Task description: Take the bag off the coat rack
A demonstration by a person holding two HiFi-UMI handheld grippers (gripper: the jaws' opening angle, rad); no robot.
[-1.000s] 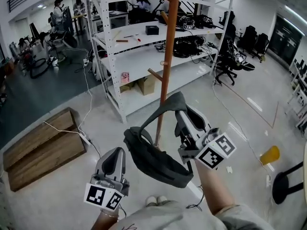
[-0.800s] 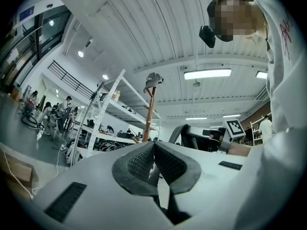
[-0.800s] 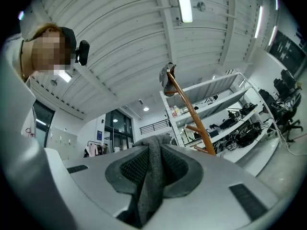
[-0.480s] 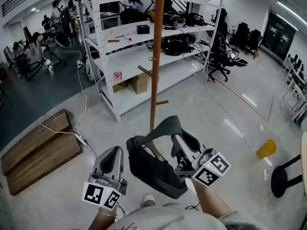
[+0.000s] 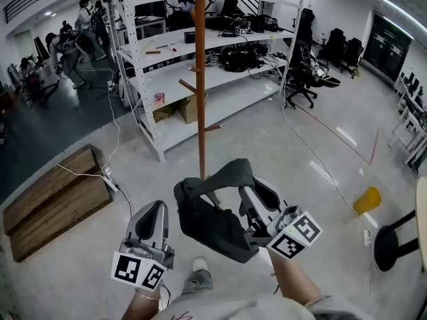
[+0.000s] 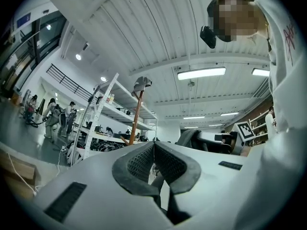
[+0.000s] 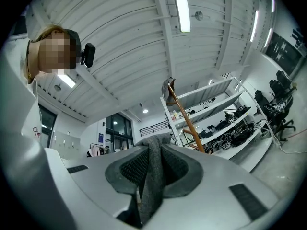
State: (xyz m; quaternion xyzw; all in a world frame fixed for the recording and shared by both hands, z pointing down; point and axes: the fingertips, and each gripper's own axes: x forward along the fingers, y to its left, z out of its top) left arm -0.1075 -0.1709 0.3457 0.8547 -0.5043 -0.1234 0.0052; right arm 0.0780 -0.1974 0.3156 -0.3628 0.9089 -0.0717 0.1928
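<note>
The dark grey bag [image 5: 215, 227] hangs free in front of me, clear of the brown coat rack pole [image 5: 200, 79], which stands farther back. My right gripper [image 5: 252, 191] is shut on the bag's grey strap [image 7: 152, 174], which runs up between its pads. The strap arches over to the bag body [image 5: 230, 173]. My left gripper [image 5: 152, 220] is low at the left beside the bag, its jaws [image 6: 153, 145] shut with nothing between them. In both gripper views the coat rack [image 7: 184, 116] appears at a distance, with a cap on top of the rack [image 6: 140, 84].
White metal shelving [image 5: 220, 52] with black gear stands behind the rack. Wooden boards [image 5: 53, 202] lie on the floor at left, with a cable beside them. A yellow cup [image 5: 367, 200] and a black stool [image 5: 393, 242] are at right. Office chairs [image 5: 303, 72] and people [image 5: 83, 19] are far back.
The coat rack has drifted left and farther from me in the head view. The bag stays in my right gripper's grip, now hanging clear of the pole. The left gripper has barely moved.
</note>
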